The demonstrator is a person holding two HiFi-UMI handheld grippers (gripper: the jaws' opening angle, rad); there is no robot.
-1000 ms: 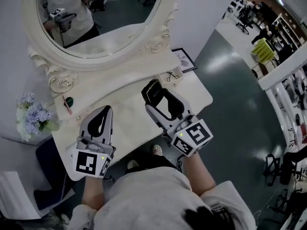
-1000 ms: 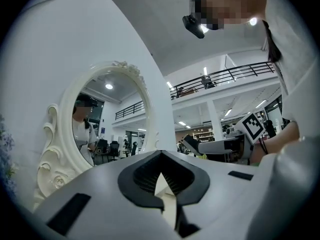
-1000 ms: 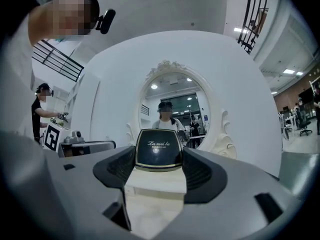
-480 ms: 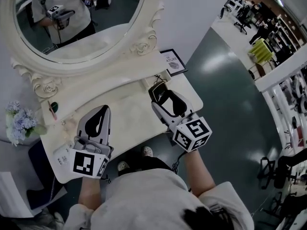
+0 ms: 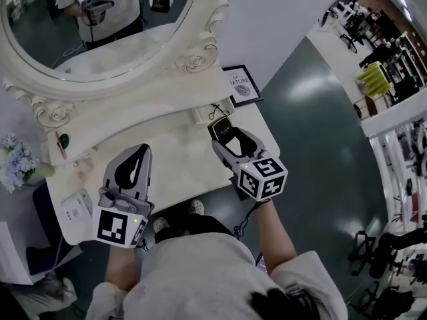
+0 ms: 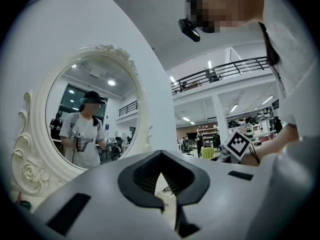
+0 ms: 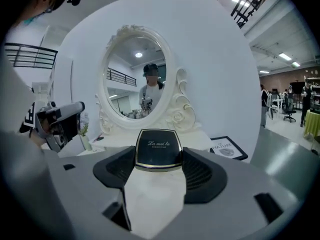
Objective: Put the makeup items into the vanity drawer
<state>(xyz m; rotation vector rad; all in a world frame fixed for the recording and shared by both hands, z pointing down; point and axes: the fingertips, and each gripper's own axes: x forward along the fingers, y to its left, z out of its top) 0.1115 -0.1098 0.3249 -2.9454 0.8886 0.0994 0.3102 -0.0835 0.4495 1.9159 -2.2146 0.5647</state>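
Observation:
My right gripper (image 5: 222, 133) is shut on a black square compact (image 5: 219, 128) with a gold rim, held flat above the back right of the white vanity top (image 5: 177, 162). The right gripper view has the compact (image 7: 159, 148) pinched between the jaws of that gripper (image 7: 160, 170), its printed lid facing up. Just beyond it sits a small white drawer-like tray (image 5: 202, 115) with a thin black wire item (image 5: 217, 108) at its edge. My left gripper (image 5: 141, 151) hovers over the left part of the top. It is shut and holds nothing (image 6: 161, 159).
A large oval mirror (image 5: 100, 19) in an ornate white frame stands behind the table. A framed print (image 5: 241, 85) leans at the back right. A pink stick and a green round item (image 5: 61, 142), blue flowers (image 5: 15, 162) and a white box (image 5: 75, 205) are on the left. Grey floor lies to the right.
My right gripper has carried the compact farther back and right, close to the small tray. The left gripper has stayed over the left of the top, still shut.

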